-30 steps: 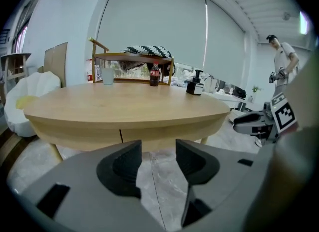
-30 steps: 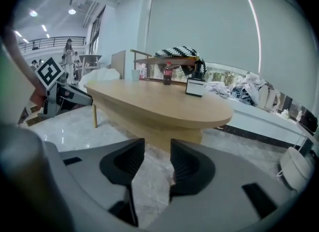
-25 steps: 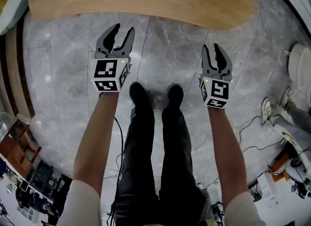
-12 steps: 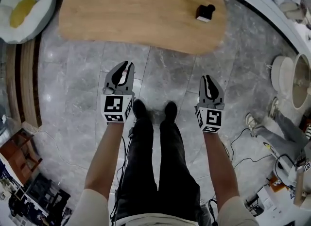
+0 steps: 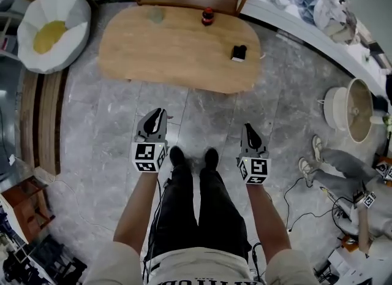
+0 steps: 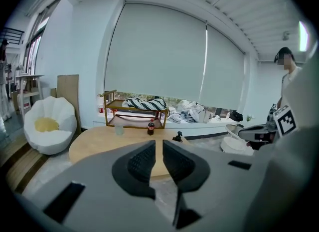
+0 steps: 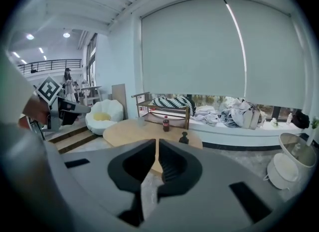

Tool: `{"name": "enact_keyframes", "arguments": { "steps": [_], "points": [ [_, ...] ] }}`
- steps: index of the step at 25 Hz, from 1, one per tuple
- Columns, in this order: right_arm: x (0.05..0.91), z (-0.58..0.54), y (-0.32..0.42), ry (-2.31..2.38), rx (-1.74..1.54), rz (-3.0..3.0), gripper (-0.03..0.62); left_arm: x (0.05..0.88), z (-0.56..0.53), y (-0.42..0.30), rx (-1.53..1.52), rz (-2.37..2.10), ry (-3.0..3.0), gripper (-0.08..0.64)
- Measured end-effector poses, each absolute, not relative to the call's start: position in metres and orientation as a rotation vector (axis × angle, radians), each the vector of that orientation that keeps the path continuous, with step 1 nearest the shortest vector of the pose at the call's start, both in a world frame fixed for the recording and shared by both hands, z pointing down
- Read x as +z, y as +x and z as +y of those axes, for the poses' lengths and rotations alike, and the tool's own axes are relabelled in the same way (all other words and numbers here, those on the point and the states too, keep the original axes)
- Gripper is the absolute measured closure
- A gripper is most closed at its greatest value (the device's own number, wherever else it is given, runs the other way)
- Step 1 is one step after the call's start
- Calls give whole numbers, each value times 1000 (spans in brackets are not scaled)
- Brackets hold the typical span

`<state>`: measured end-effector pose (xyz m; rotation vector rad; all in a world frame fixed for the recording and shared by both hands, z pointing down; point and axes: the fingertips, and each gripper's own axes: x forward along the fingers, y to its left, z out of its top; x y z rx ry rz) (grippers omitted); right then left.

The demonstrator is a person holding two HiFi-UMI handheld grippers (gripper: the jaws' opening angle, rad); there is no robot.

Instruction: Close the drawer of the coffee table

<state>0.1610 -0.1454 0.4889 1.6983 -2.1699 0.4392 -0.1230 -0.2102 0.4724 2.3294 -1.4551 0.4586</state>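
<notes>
Looking down in the head view, I see the coffee table [image 5: 177, 51] well ahead of my two shoes [image 5: 177, 155] on the grey floor [image 5: 92, 124]. Its oval top shows whole there, yet no view lets me make out the drawer. The left gripper [image 5: 156, 116] and right gripper [image 5: 248, 129] hang side by side over the floor, well short of the table.

Only the gripper views show the jaws plainly. On both they have just been closing and stand drawn nearly together, with a thin slit between them and nothing in it. Those two views also show the wooden rack [image 6: 134, 110] behind the table from the side, where the head view catches just its top. The head view gives only the legs of a second person [image 5: 343, 162] at the right, while the left gripper view shows that person upright.

On the table I count three things: one clear cup [image 5: 157, 14], one red-capped bottle [image 5: 208, 16] and one small black object [image 5: 239, 52]. One white shell chair [image 5: 52, 29] stands near the table's left end.
</notes>
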Motion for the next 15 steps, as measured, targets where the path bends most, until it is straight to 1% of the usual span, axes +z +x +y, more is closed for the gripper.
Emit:
{"name": "enact_keyframes", "arguments": {
  "steps": [4,8,12,15],
  "points": [
    [445,-128,154,1683,463,-2206,563,428,-189,-128,439,-1454,2320,511],
    [412,-112,146,1647,425,-2234,566,401,-169,-130,439,-1432,2328,522],
    [374,-87,154,1654,432,-2238,566,368,-143,-132,450,-1429,2316,528],
    [347,-90,163,1676,406,-2244,568,339,-148,-133,424,-1430,2335,528]
  ]
}}
